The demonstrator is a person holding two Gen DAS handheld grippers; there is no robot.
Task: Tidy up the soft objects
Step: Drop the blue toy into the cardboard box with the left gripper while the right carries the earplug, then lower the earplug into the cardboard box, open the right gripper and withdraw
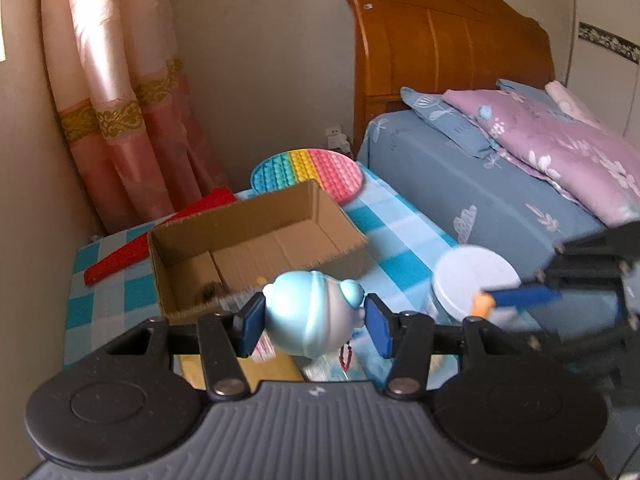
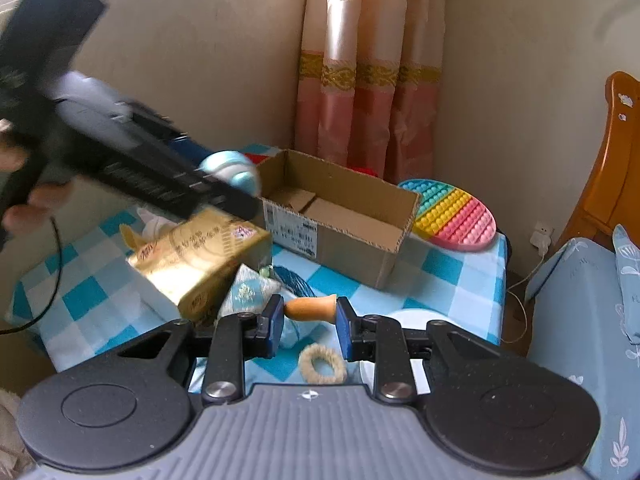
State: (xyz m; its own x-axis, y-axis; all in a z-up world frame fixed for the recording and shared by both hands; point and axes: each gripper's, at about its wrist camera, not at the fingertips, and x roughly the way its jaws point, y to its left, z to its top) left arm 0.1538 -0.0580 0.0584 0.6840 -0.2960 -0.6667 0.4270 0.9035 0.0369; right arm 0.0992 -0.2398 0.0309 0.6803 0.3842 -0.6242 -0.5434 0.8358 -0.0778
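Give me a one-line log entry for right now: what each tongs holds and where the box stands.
left tongs: shut on blue toy | right tongs: shut on orange piece | cardboard box: open on checkered cloth, looks empty

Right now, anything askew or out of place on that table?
Yes. The gold tissue box sits tilted, one end propped up over the clutter beside it. The rainbow pop mat leans against the cardboard box and pokes past the table edge. Nothing looks spilled or damaged.

Between the left gripper's [image 1: 315,322] matt blue pads sits a glossy, smooth pale-blue plastic toy [image 1: 310,316], beyond it a rough open brown cardboard box [image 1: 256,248] on blue-checked cloth [image 1: 404,232], and a bumpy rainbow silicone mat [image 1: 310,174].
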